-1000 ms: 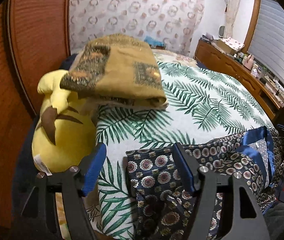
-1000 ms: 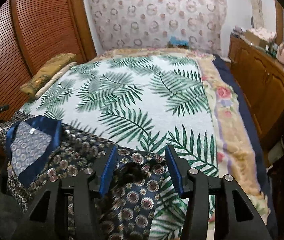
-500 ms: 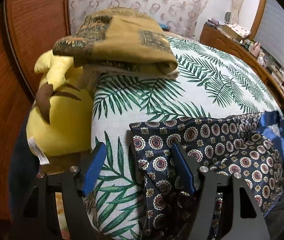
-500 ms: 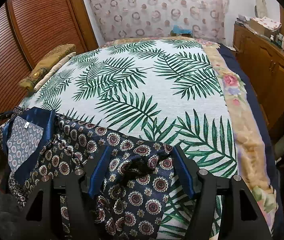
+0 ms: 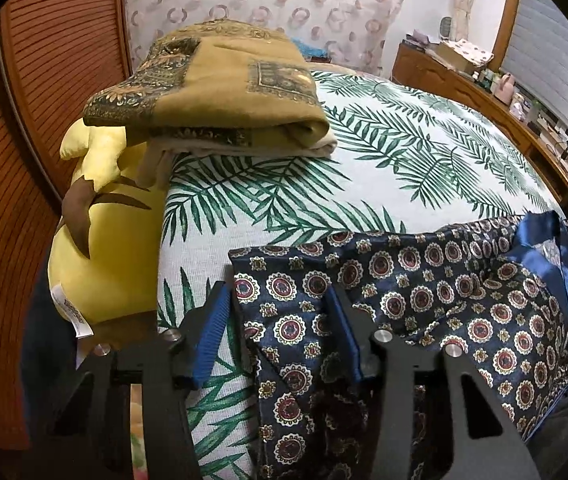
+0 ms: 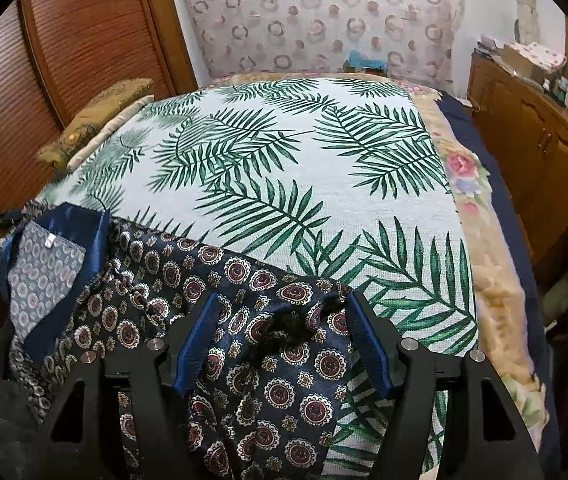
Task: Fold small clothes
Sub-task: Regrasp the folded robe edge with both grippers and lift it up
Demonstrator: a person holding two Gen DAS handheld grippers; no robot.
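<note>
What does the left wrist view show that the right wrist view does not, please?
Only the left wrist view shows the yellow plush toy wedged beside the bed, and the left gripper, whose jaws have just been closing around a corner of the navy patterned garment. Only the right wrist view shows the floral blanket edge and the right gripper, jaws apart over the garment. Both show the palm-leaf bedspread, the folded tan cloth and the wooden dresser.

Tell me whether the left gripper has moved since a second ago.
Yes. The left gripper has come down and forward toward the bed: the folded brown cloth looms larger, and the jaws, just closing, now straddle the navy garment's corner.
</note>
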